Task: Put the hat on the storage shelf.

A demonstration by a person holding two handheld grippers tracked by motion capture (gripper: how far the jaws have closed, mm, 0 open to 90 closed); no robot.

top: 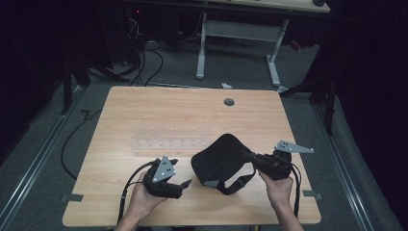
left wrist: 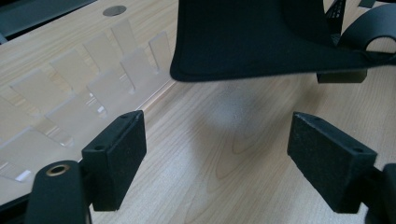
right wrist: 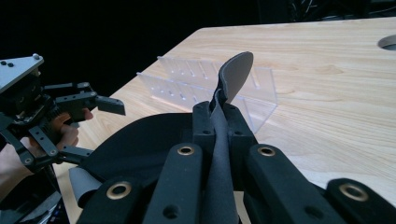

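Right gripper [top: 246, 156] was clamped on the edge of a black pad [top: 219, 156], lifted above the table [top: 144, 110]; left gripper [top: 185, 183] gaped wide, empty.

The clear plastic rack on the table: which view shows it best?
The high view: the clear plastic rack lies whole on the bare table, both slotted rows visible. The left gripper view shows its slots close but cropped; the right gripper view shows it partly behind the black pad.
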